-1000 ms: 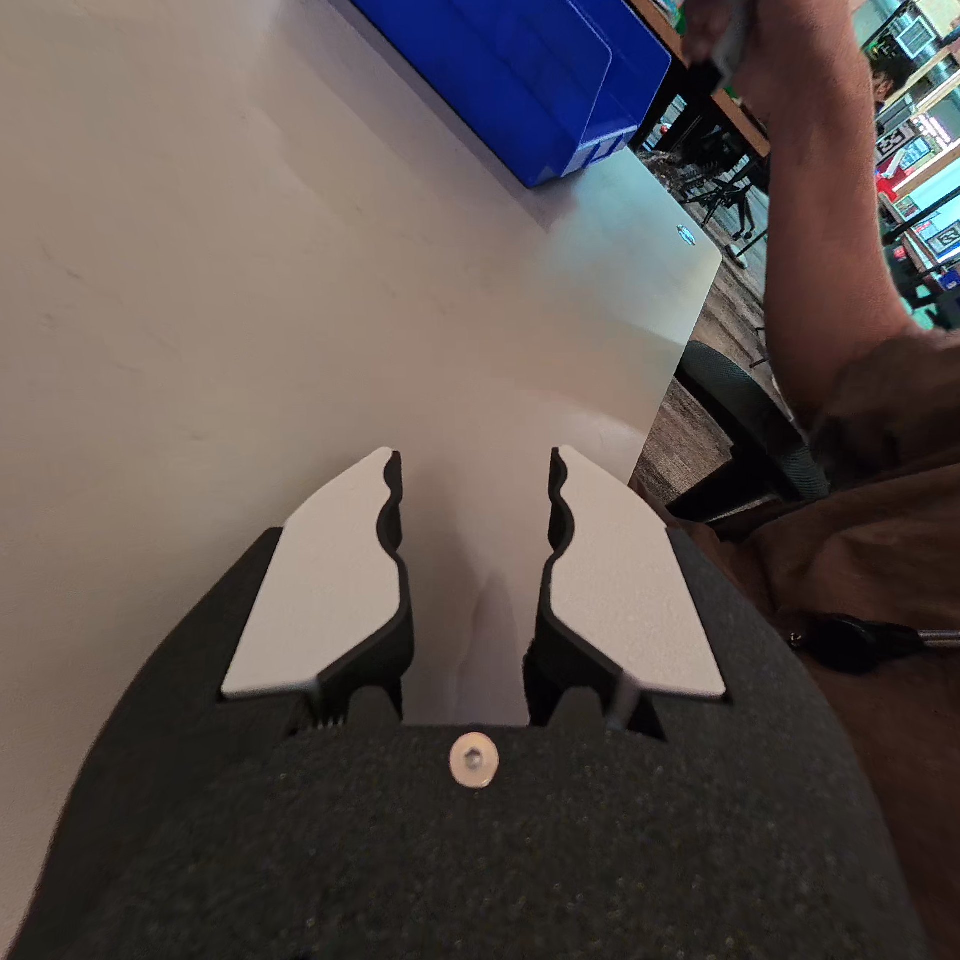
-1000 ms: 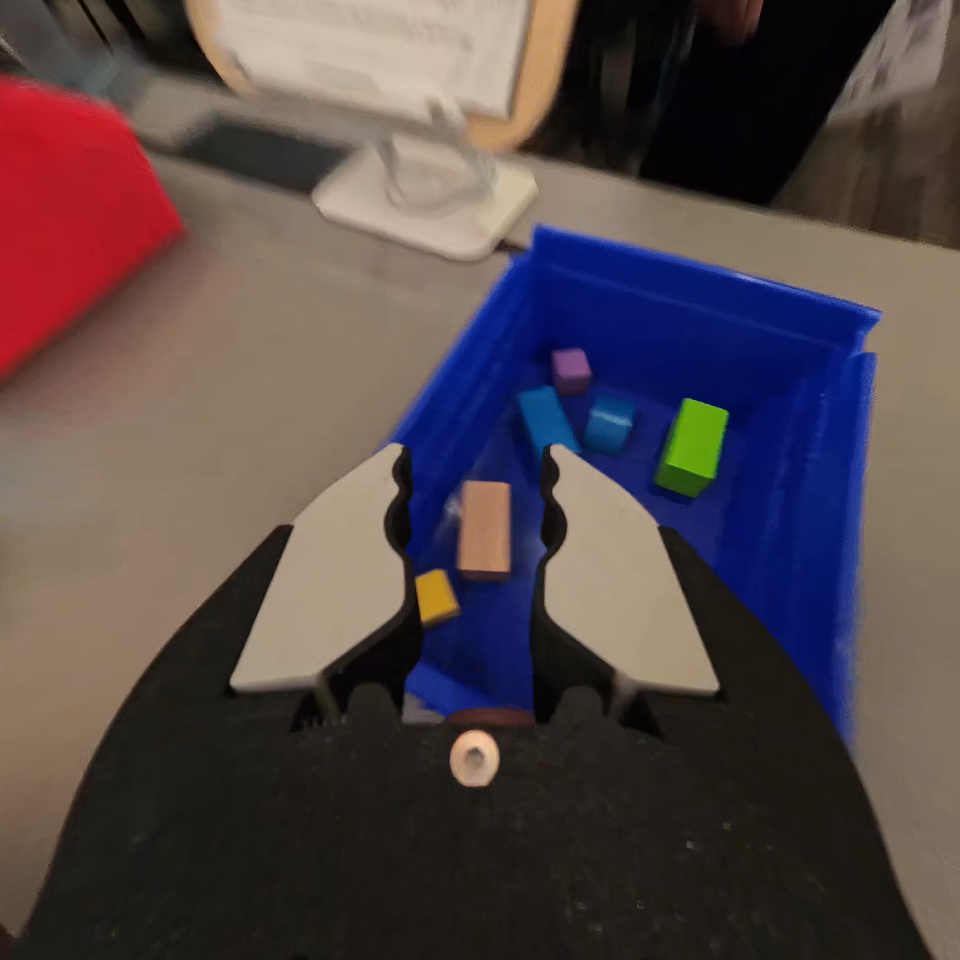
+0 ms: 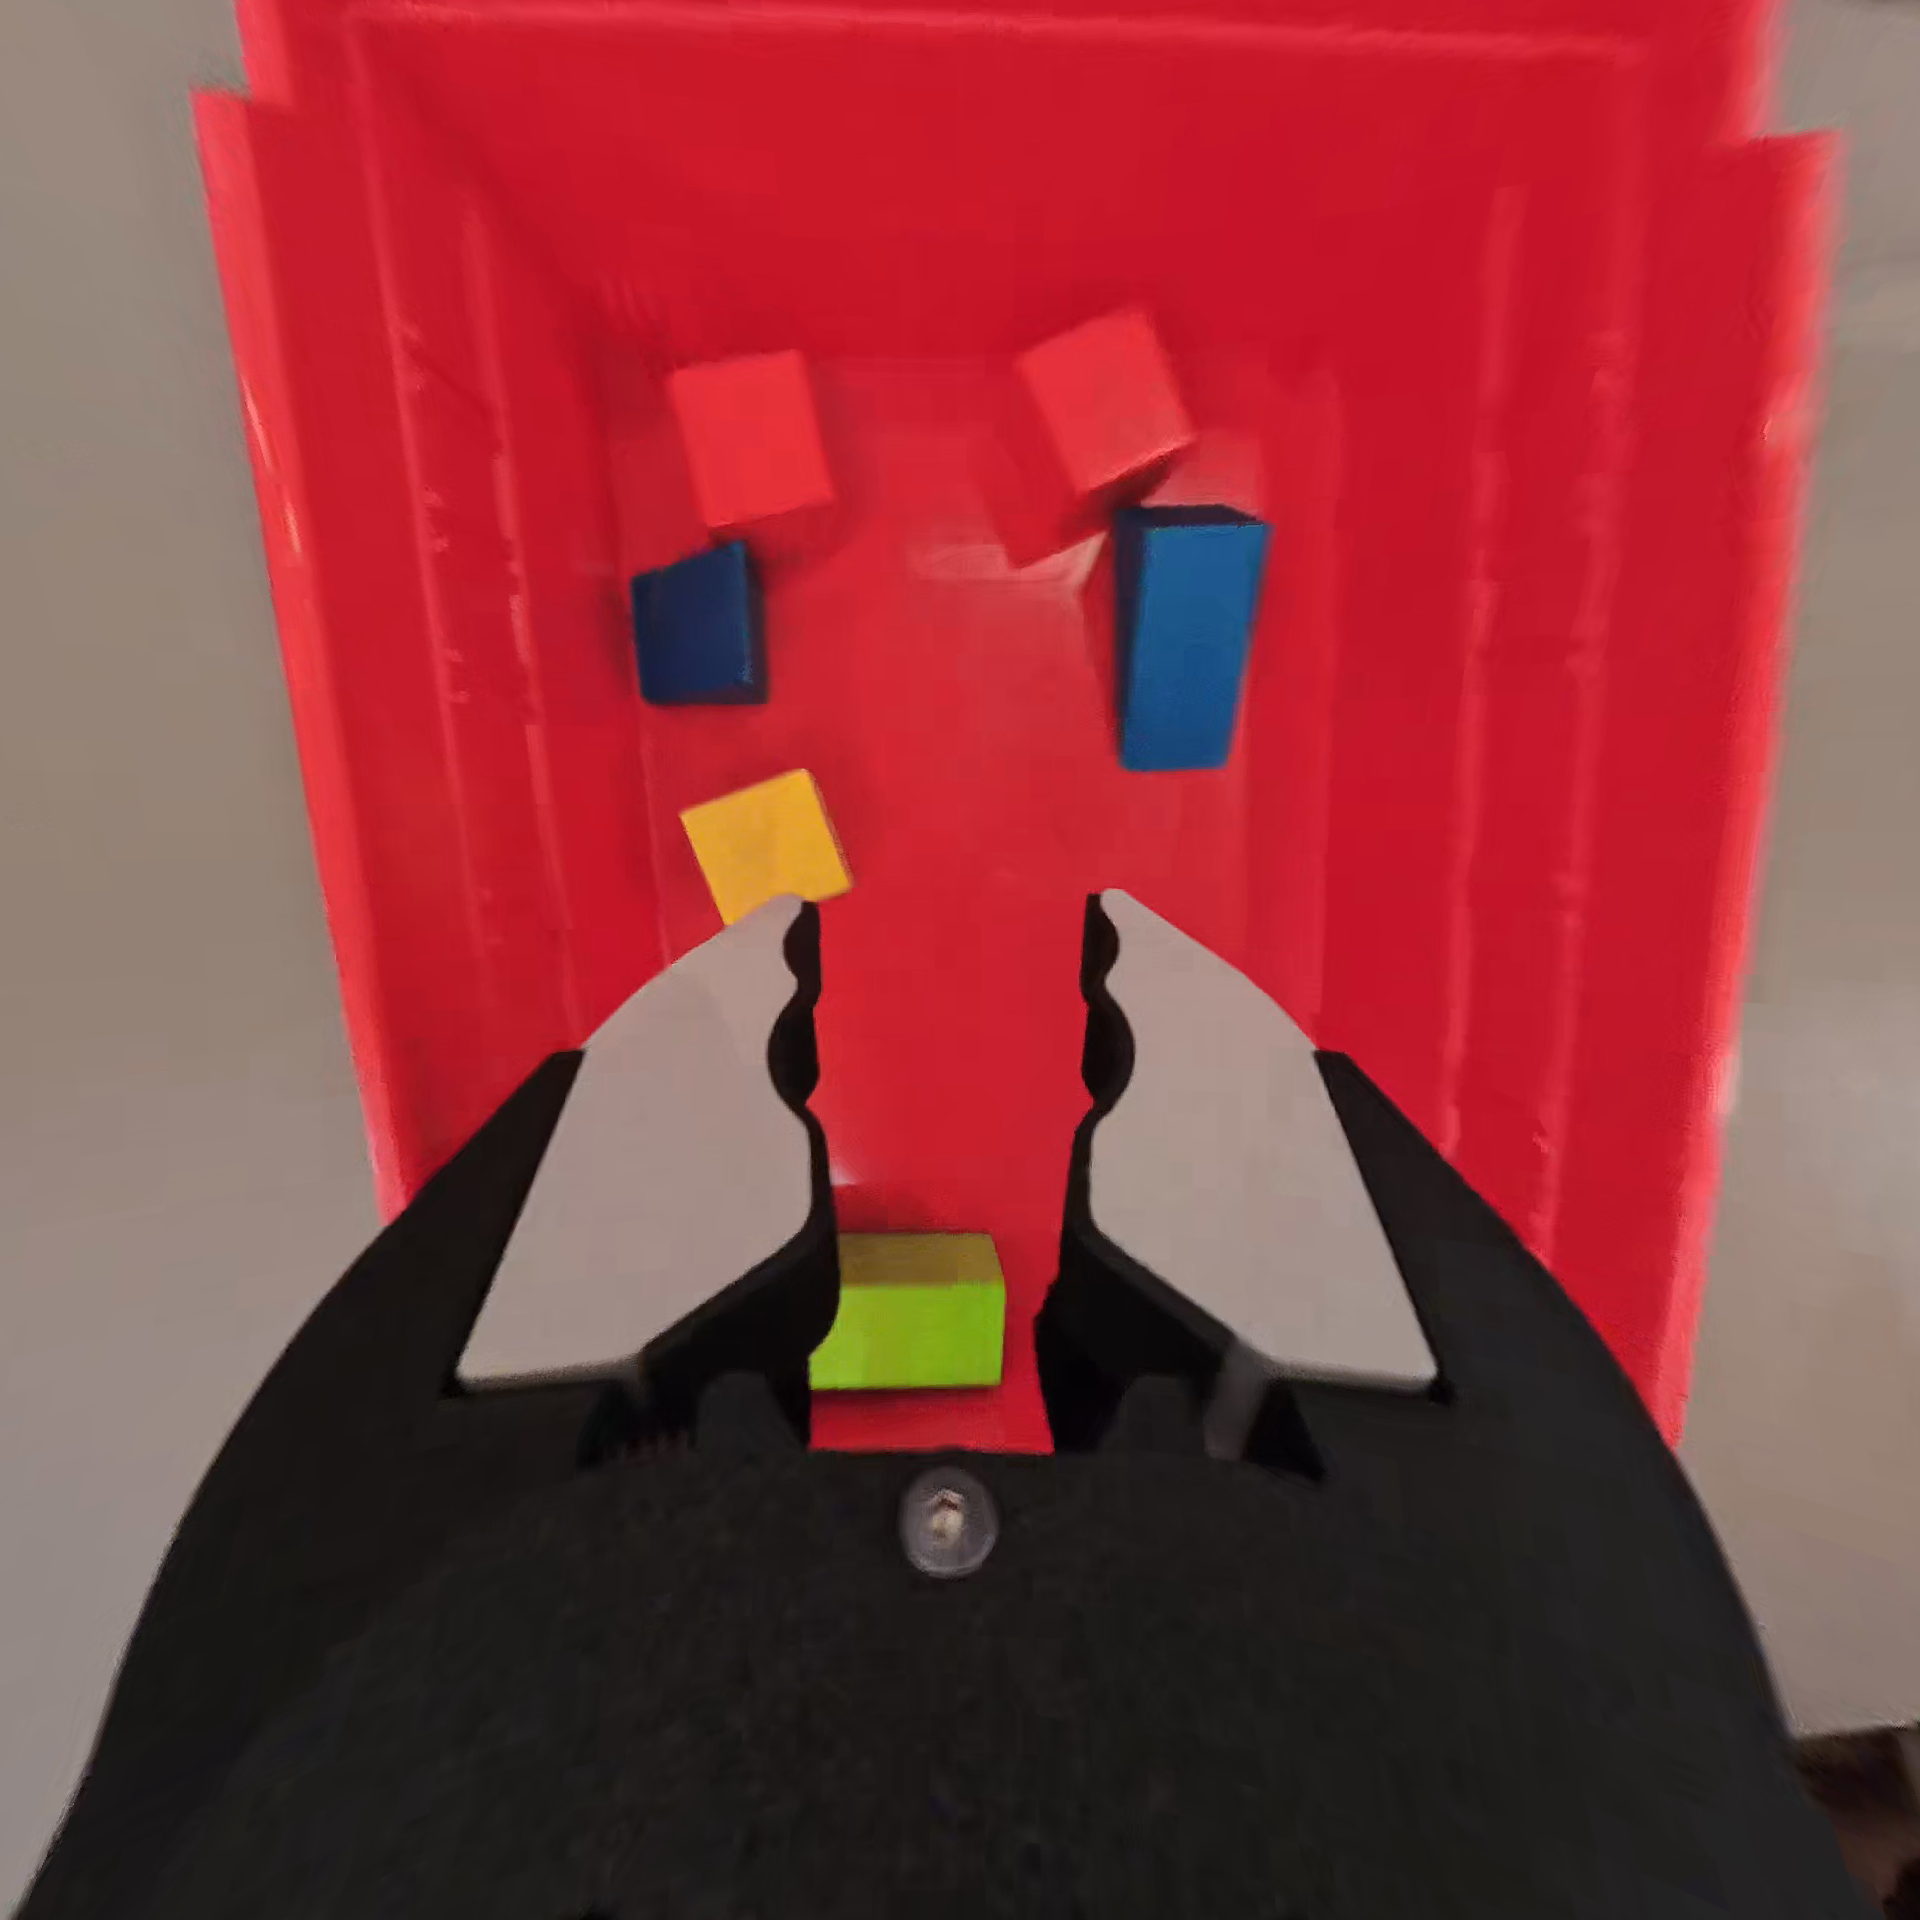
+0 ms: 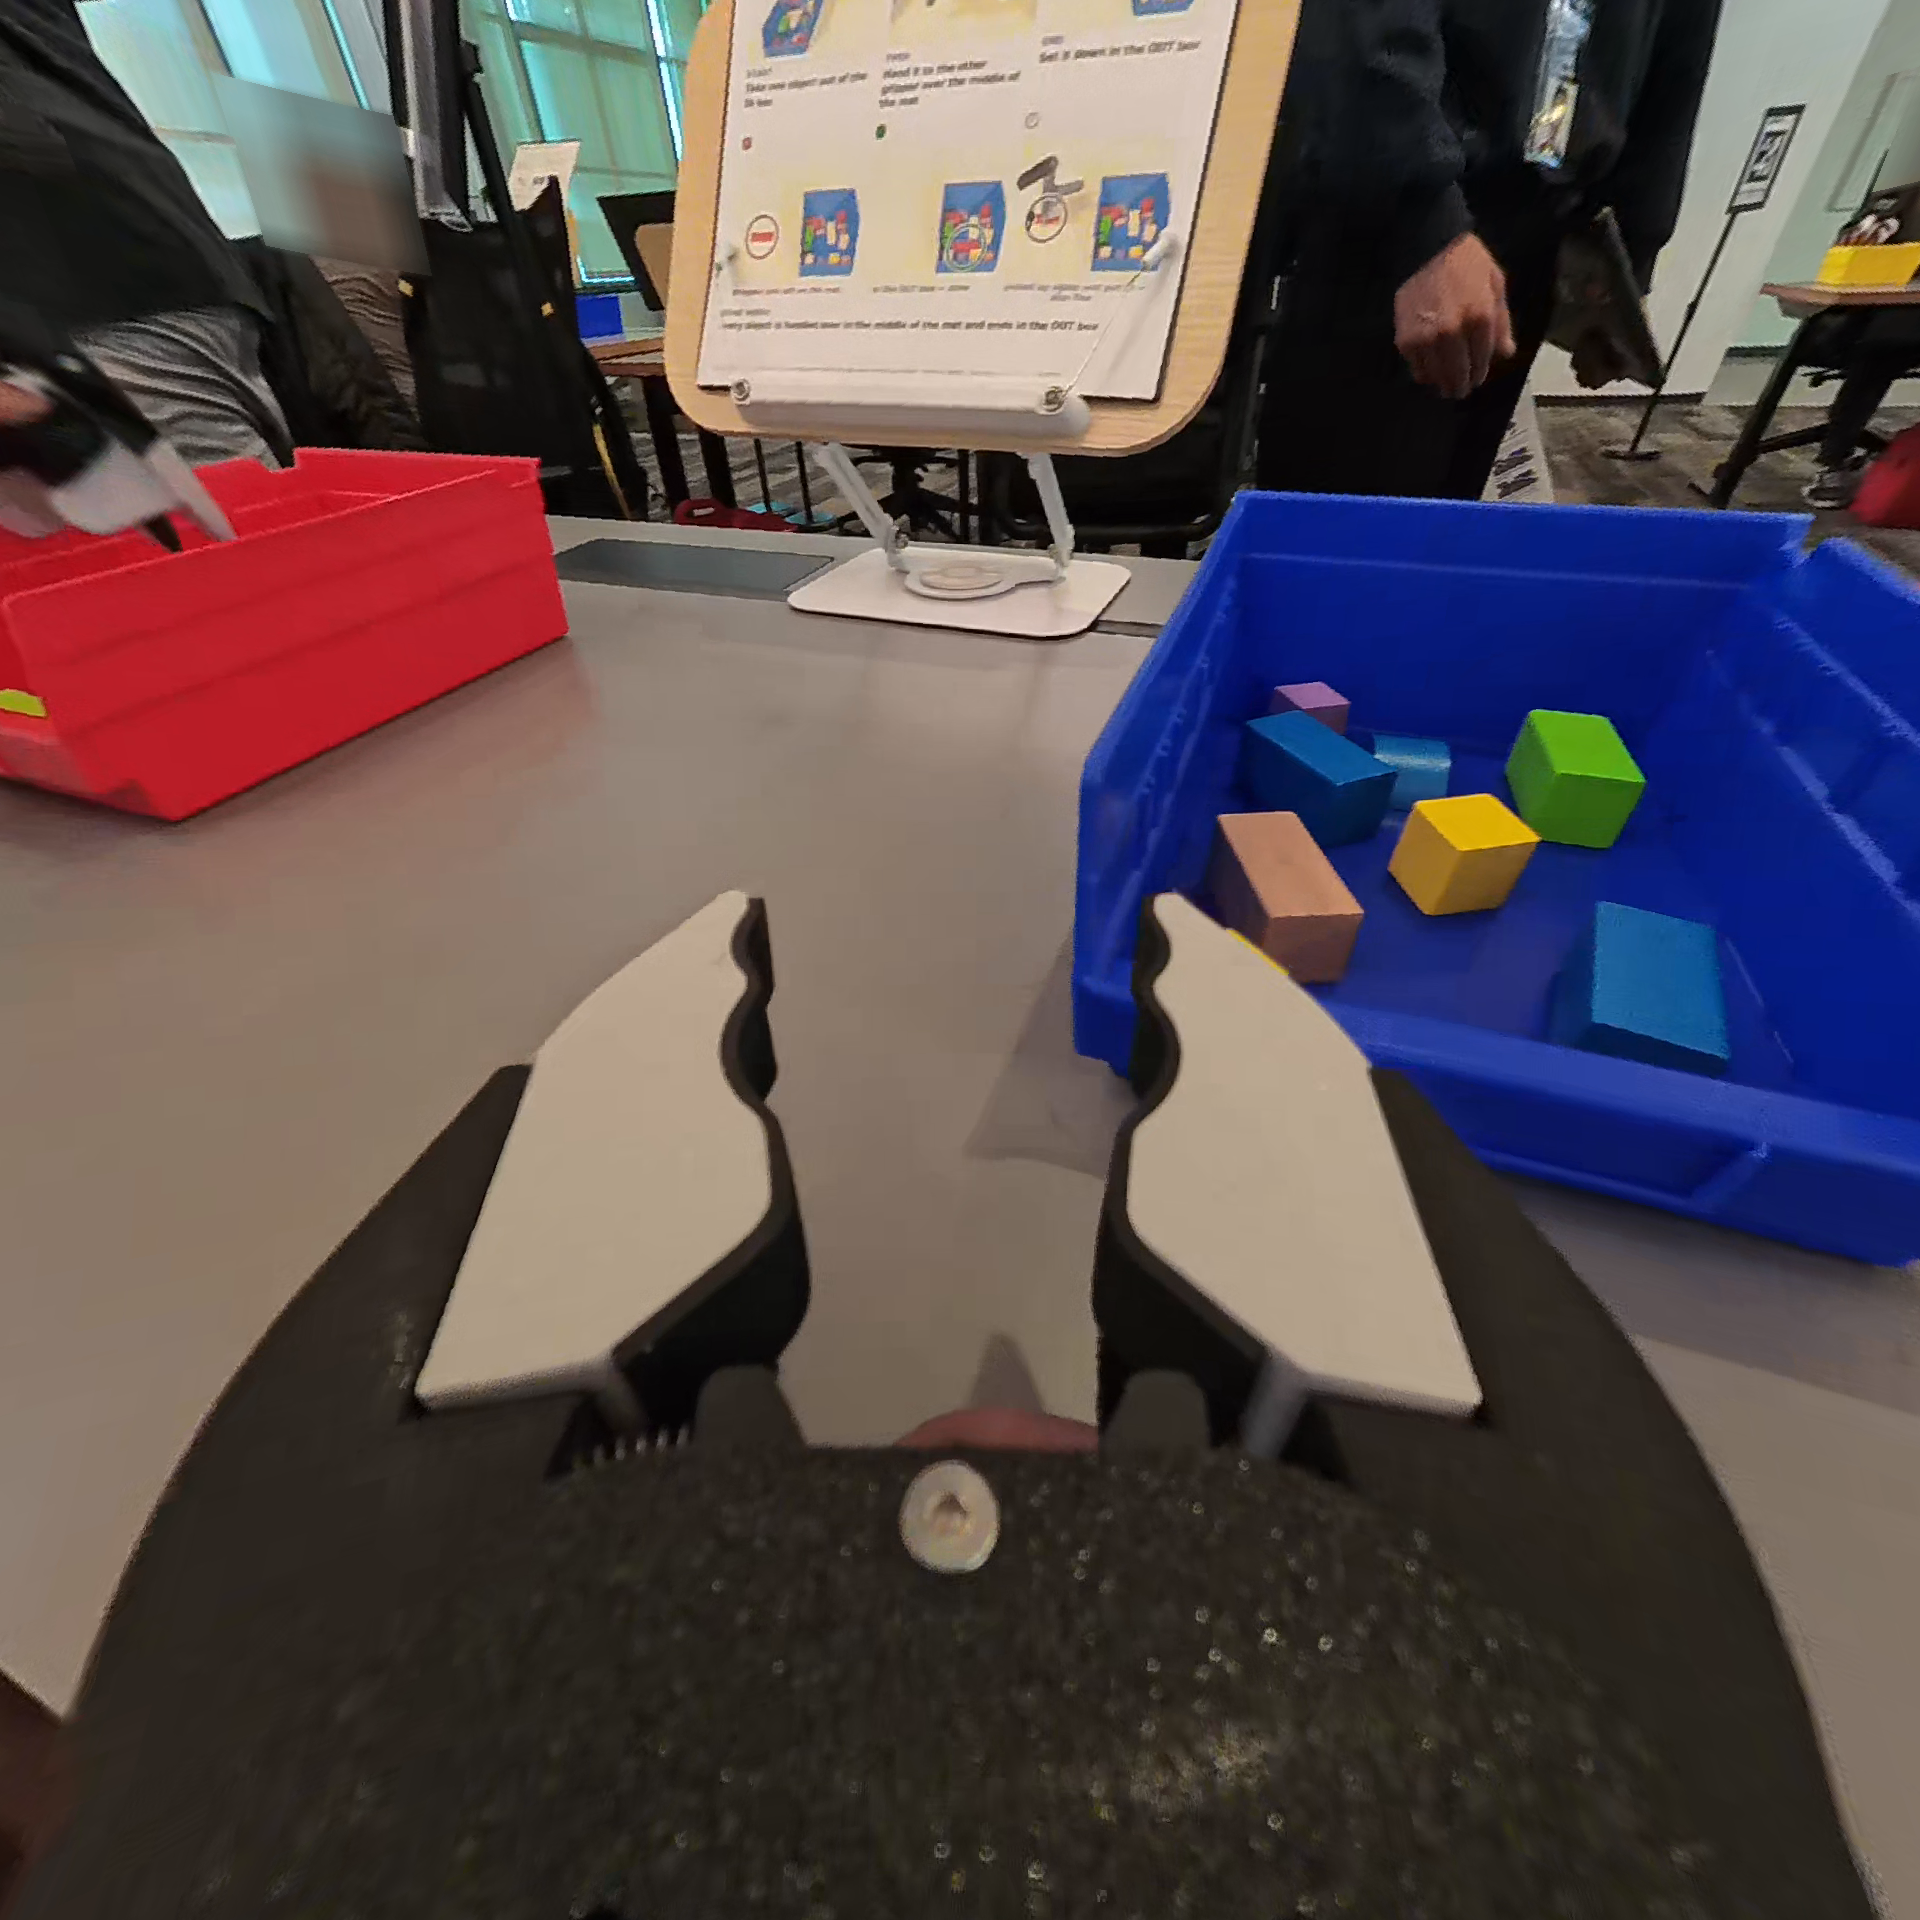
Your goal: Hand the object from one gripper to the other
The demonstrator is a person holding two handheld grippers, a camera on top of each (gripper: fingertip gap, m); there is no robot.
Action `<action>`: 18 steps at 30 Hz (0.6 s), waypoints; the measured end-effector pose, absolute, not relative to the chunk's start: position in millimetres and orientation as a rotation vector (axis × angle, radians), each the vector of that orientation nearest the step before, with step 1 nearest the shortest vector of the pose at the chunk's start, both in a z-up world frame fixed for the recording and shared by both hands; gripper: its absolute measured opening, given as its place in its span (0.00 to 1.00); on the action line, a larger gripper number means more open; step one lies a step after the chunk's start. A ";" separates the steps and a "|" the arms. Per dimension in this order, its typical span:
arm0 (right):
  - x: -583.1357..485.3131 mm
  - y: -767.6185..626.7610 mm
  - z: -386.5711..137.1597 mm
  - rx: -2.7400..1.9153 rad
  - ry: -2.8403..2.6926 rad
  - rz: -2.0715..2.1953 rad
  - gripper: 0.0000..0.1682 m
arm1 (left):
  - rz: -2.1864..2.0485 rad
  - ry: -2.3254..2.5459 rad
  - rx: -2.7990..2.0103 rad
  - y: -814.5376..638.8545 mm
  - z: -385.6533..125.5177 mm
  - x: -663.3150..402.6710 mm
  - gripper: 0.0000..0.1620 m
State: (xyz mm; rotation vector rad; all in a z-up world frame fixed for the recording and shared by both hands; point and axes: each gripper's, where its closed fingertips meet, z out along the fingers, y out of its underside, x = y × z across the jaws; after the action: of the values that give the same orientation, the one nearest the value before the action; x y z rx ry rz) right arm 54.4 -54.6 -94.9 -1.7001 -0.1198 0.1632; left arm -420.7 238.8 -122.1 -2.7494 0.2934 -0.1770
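Note:
My left gripper (image 3: 951,904) is open and empty, looking straight down into a red bin (image 3: 1558,623). In the bin lie two red cubes (image 3: 750,436), a dark blue block (image 3: 696,623), a long blue block (image 3: 1184,644), a yellow cube (image 3: 767,840) just off my left fingertip, and a green block (image 3: 914,1309) low between my fingers. My right gripper (image 4: 951,909) is open and empty over the grey table (image 4: 520,935), left of a blue bin (image 4: 1558,1122) with several coloured blocks. The left gripper also shows over the red bin (image 4: 291,623) in the right wrist view (image 4: 114,488).
A board with a sheet of pictures stands on a white stand (image 4: 966,582) at the table's far edge. People stand and sit behind the table. The blue bin holds a brown block (image 4: 1288,894), a yellow cube (image 4: 1460,852) and a green cube (image 4: 1574,774).
My left gripper has swung from the bare table to above the red bin. My right gripper has pulled back out of the blue bin to the table beside it.

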 end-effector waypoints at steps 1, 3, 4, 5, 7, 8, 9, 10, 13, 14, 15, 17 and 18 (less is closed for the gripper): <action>53.3 -54.8 -95.7 -1.703 -0.121 0.174 0.39 | -0.157 0.269 -2.808 244.3 -132.5 -425.3 0.31; 52.9 -55.3 -97.5 -1.712 -0.119 0.187 0.39 | -0.044 0.226 -2.880 251.1 -149.2 -438.7 0.31; 53.0 -55.9 -98.1 -1.715 -0.119 0.193 0.39 | 0.004 0.197 -2.898 252.8 -155.4 -444.0 0.31; 53.4 -56.6 -98.5 -1.718 -0.116 0.198 0.39 | 0.030 0.170 -2.911 253.1 -160.9 -447.1 0.31; 54.8 -58.1 -99.6 -1.724 -0.110 0.204 0.39 | 0.077 0.127 -2.924 253.6 -170.5 -452.2 0.32; 55.1 -58.5 -100.3 -1.728 -0.108 0.210 0.39 | 0.085 0.125 -2.935 252.9 -175.0 -452.3 0.32; 55.3 -59.0 -100.9 -1.731 -0.105 0.216 0.39 | 0.093 0.125 -2.943 252.6 -178.5 -452.3 0.33; 55.5 -59.3 -101.3 -1.733 -0.102 0.221 0.39 | 0.113 0.123 -2.942 252.9 -179.9 -453.4 0.33; 54.8 -59.8 -102.0 -1.739 -0.107 0.220 0.39 | 0.214 0.143 -2.929 252.3 -178.8 -459.6 0.21; 54.4 -59.8 -101.9 -1.739 -0.112 0.216 0.39 | 0.201 0.159 -2.935 250.2 -178.8 -457.4 0.21; 54.2 -59.7 -101.7 -1.740 -0.117 0.211 0.39 | 0.172 0.180 -2.941 247.9 -178.1 -453.7 0.21; 52.8 -59.4 -101.5 -1.739 -0.129 0.204 0.38 | 0.091 0.233 -2.931 241.9 -173.2 -443.5 0.21; 51.5 -59.2 -101.1 -1.739 -0.140 0.203 0.38 | 0.073 0.267 -2.908 239.1 -167.5 -439.6 0.21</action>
State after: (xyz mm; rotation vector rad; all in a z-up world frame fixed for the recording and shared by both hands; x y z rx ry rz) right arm 51.5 -59.2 -101.1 -1.7392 -0.1395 0.2027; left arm -439.6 239.1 -167.5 -2.9077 0.2671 0.0731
